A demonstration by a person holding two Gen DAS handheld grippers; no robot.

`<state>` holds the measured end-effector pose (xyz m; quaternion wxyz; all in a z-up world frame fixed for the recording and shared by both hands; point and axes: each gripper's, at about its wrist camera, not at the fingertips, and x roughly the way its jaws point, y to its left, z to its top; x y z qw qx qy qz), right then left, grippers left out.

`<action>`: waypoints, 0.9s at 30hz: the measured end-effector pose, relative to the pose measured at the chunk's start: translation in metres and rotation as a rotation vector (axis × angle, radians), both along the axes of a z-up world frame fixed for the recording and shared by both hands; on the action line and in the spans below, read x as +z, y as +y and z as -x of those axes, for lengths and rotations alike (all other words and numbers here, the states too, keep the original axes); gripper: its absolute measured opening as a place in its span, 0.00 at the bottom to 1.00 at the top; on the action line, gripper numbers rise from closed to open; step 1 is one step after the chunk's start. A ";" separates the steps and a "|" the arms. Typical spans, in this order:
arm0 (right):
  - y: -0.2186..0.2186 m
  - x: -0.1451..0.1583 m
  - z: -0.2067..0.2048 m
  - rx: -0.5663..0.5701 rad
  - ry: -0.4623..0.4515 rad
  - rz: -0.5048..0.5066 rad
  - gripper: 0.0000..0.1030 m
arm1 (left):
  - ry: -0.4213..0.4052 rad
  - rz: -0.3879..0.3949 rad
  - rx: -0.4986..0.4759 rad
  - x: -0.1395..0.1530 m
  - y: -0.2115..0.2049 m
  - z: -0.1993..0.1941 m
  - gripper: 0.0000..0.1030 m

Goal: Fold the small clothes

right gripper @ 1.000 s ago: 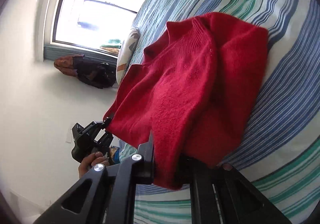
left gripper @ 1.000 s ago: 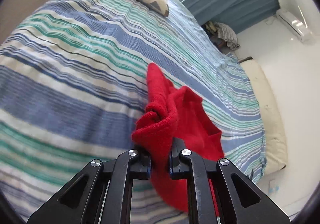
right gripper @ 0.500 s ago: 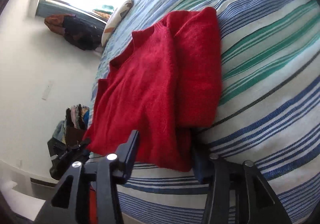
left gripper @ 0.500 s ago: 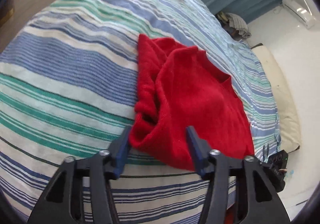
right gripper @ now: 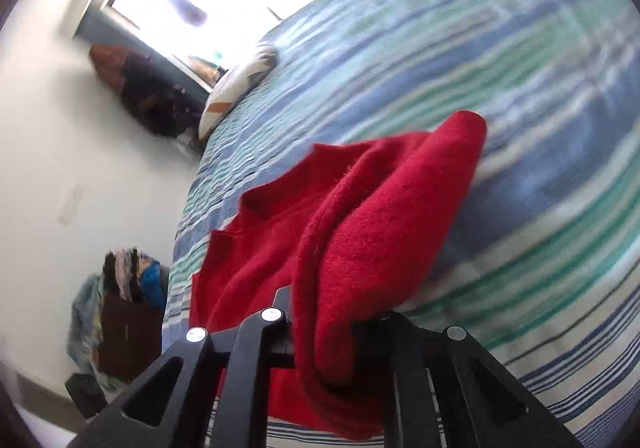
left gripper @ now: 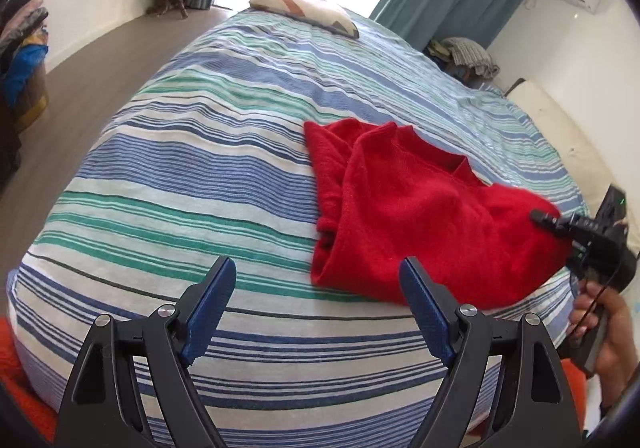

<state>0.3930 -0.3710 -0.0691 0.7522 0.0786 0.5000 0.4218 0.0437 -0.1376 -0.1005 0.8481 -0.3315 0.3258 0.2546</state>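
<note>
Both grippers sit at the near edge of the bed (left gripper: 208,152), but only one has work in hand. On the left gripper (left gripper: 316,300) the jaws are spreading wide with nothing between them; the blue pads frame bare striped cover, and the red sweater (left gripper: 416,216) lies just ahead and to that tool's right, its near hem close beyond the right pad but not touching it. That gap suggests this side of the garment is laid where it is wanted. On the right gripper (right gripper: 324,324) the jaws are closing on a thick bunched fold of the red sweater (right gripper: 372,232), which drapes up and over the fingers and hides the pads, so the exact bite cannot be seen. From that pinch the cloth runs forward and left, down onto the cover, so one end seems raised while the rest lies flat, probably to carry that end across for the next fold. In the left wrist view the right tool pokes into the sweater's far right edge, a bare hand (left gripper: 600,324) gripping its handle from below. Each tool tilts downward toward the mattress, and the right view is rolled sideways and blurred.
</note>
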 end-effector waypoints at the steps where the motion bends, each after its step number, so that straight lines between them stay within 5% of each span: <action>1: 0.026 0.016 0.016 0.078 -0.050 0.014 0.12 | 0.006 0.000 0.005 -0.002 0.002 0.002 0.82; 4: 0.099 0.033 0.064 0.277 -0.113 0.039 0.13 | 0.008 0.025 0.035 -0.007 0.012 0.009 0.82; 6: 0.141 0.019 0.094 0.368 -0.123 0.055 0.14 | -0.003 0.011 0.059 -0.008 0.015 0.018 0.82; 10: 0.183 -0.041 0.141 0.584 0.098 0.012 0.62 | 0.012 0.021 0.118 -0.014 0.027 0.040 0.82; 13: 0.141 -0.040 0.160 0.622 0.150 -0.101 0.62 | -0.044 0.071 0.186 -0.013 0.039 0.061 0.82; 16: 0.078 -0.011 0.150 0.534 0.016 -0.184 0.62 | -0.084 0.093 0.189 -0.006 0.043 0.068 0.82; 18: 0.052 0.004 0.134 0.421 -0.123 -0.099 0.62 | -0.110 0.100 0.151 0.001 0.041 0.057 0.82; 22: 0.046 0.010 0.115 0.393 -0.179 -0.029 0.45 | -0.149 0.023 0.011 0.028 0.020 0.011 0.79; 24: 0.057 0.001 0.123 0.422 -0.197 -0.021 0.44 | -0.100 -0.057 -0.065 0.032 0.005 -0.018 0.79; 27: 0.075 -0.047 0.133 0.470 -0.169 0.144 0.41 | 0.156 -0.062 -0.143 -0.012 0.001 -0.070 0.69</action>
